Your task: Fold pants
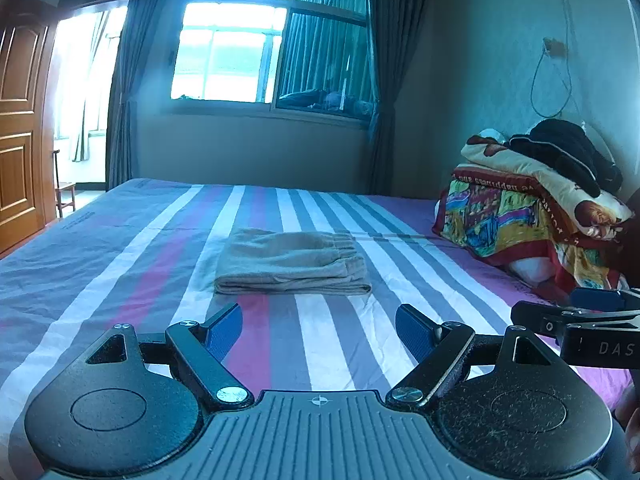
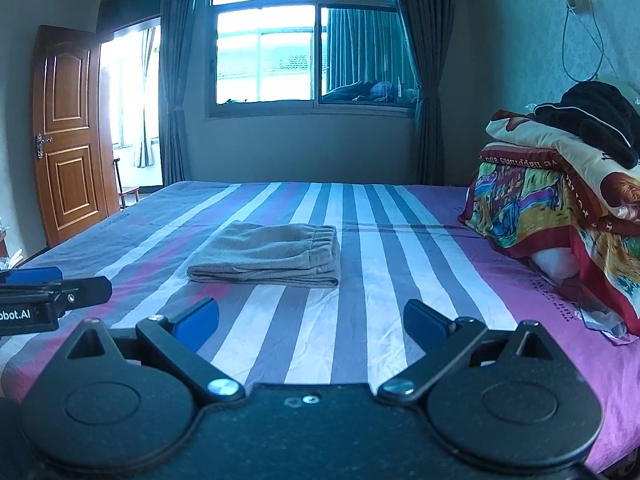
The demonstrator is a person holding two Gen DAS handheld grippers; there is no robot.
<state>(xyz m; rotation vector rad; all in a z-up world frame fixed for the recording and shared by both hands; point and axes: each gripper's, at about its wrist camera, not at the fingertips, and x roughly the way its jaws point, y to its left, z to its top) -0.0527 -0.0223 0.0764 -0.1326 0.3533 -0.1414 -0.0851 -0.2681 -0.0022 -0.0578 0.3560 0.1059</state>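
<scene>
The tan pants (image 1: 292,262) lie folded into a compact flat rectangle on the striped bed sheet (image 1: 120,264), elastic waistband on the right side. They also show in the right wrist view (image 2: 268,256). My left gripper (image 1: 319,330) is open and empty, just short of the pants' near edge. My right gripper (image 2: 311,326) is open and empty, a little short of the pants and to their right. The right gripper shows at the right edge of the left wrist view (image 1: 592,320); the left gripper shows at the left edge of the right wrist view (image 2: 48,292).
A pile of folded colourful blankets (image 2: 560,208) with dark clothing (image 2: 596,116) on top sits at the bed's right, by the wall. A window with curtains (image 2: 312,40) is behind the bed. A wooden door (image 2: 68,136) stands at the left.
</scene>
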